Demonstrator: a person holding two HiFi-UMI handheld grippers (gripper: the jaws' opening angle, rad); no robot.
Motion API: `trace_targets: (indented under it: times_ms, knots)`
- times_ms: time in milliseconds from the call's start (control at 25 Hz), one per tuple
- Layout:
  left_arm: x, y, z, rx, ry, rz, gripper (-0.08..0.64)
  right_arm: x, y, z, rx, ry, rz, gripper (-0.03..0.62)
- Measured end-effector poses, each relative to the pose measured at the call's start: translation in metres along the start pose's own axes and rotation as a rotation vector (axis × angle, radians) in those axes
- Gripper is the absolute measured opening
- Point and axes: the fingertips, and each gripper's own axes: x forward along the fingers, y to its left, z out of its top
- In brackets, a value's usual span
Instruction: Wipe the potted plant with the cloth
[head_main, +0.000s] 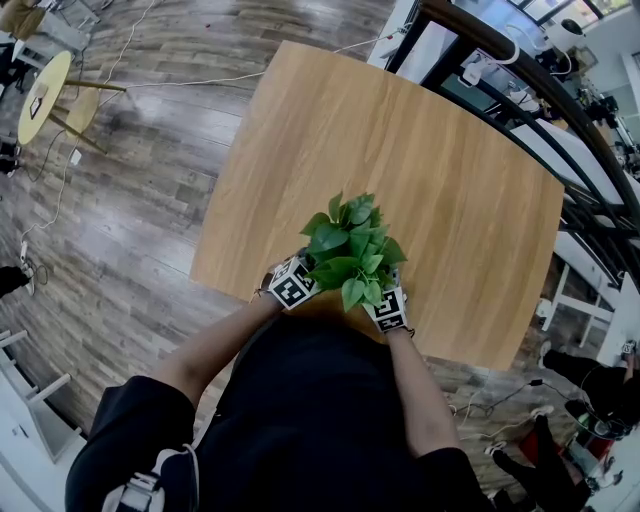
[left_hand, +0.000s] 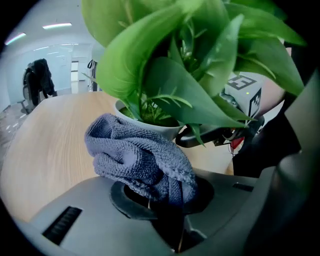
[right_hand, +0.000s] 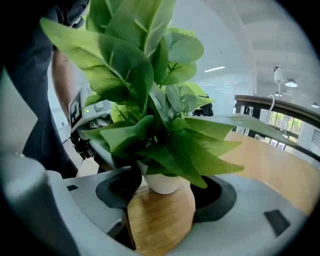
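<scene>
Fingers (left_hand: 127, 202) of my left gripper (left_hand: 165, 192), seen in the left gripper view, are pinched together on the grey cloth (left_hand: 135, 155), with a bunched fold of it standing up between them. The top of that bunch lies against the rim of the white pot (left_hand: 165, 130) of the potted plant (left_hand: 190, 60), whose broad green leaves fill the upper part of the view. Beyond the pot I can see my right gripper (left_hand: 243, 95) by its marker cube, on the far side of the plant. The pale wooden table (left_hand: 45, 150) runs off to the left.

From the right gripper view, my right gripper's jaws stand well apart. The white pot sits between them on the table, with bare wood showing in front of it, and I cannot tell whether either pad touches it. The leaves spread above both jaws, and my left gripper shows behind them.

From the head view, the plant stands at the near edge of the table, close to my body, with one gripper on each side of it, half under the leaves.
</scene>
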Motion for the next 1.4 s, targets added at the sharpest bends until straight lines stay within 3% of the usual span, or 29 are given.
trace_targets:
  times_ms: [440, 720, 920, 1040, 1160, 1400]
  knots:
    - [0.001, -0.001, -0.002, -0.004, -0.001, -0.020, 0.095, -0.007, 0.007, -0.006, -0.007, 0.015, 0.013, 0.307]
    - [-0.005, 0.020, 0.000, -0.032, -0.032, 0.024, 0.095, -0.021, 0.038, -0.023, -0.059, 0.035, 0.050, 0.307]
    - [-0.006, 0.028, 0.009, -0.045, -0.060, 0.043, 0.095, -0.018, 0.003, -0.022, -0.037, 0.047, -0.037, 0.308]
    - [-0.008, 0.026, 0.009, -0.068, -0.059, 0.053, 0.095, -0.007, 0.000, -0.011, -0.099, 0.041, -0.012, 0.307]
    - [-0.006, 0.025, 0.011, -0.077, -0.055, 0.063, 0.095, -0.001, -0.004, -0.007, -0.085, 0.042, -0.015, 0.307]
    - [-0.002, -0.001, 0.008, -0.029, -0.028, -0.008, 0.095, -0.001, -0.002, -0.008, -0.008, 0.024, -0.078, 0.307]
